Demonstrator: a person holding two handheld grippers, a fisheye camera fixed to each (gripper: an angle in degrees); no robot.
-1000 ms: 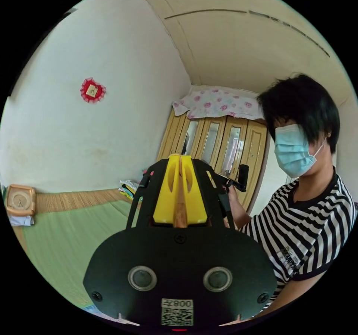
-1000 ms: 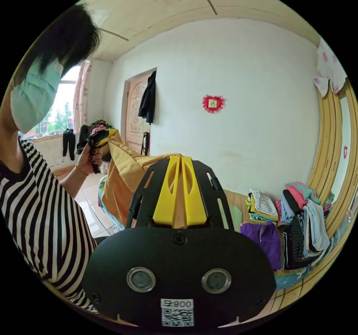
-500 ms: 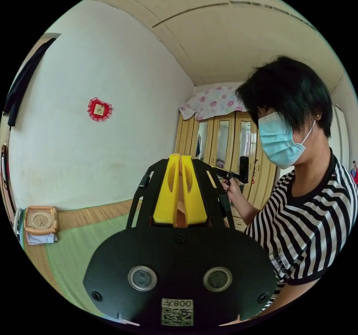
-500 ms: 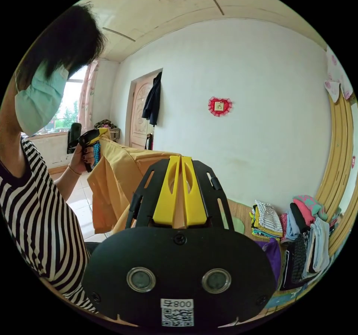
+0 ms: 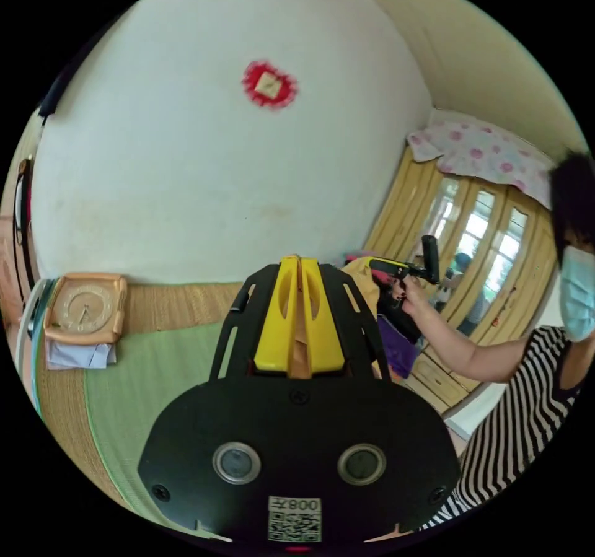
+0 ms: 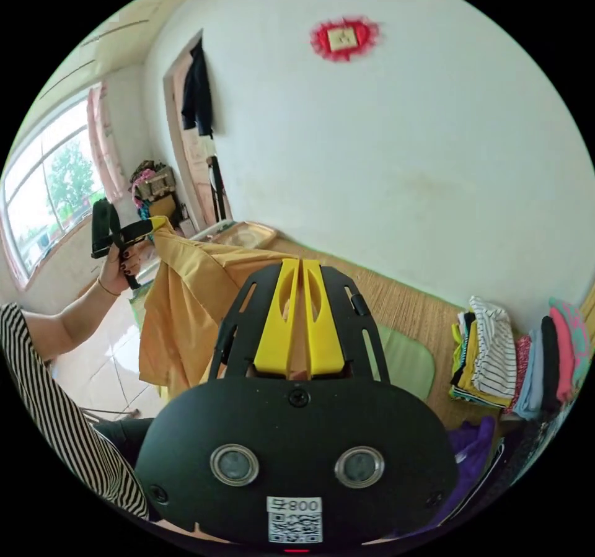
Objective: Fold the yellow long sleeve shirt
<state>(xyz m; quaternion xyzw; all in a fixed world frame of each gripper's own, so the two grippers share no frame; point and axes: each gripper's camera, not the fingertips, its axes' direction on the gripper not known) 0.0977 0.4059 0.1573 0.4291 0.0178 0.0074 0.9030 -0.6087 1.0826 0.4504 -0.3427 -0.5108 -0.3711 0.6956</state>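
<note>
Since a second ago both cameras tip down toward the green mat [image 5: 155,371]; my left gripper [image 6: 152,227] and right gripper [image 6: 300,272] each pinch the yellow shirt [image 6: 186,297], stretched aloft between them, lowering to spread

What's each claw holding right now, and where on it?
Both claws hold the yellow shirt up by its top edge: the left claw pinches one end, the right claw the other, fabric between its jaws.
</note>
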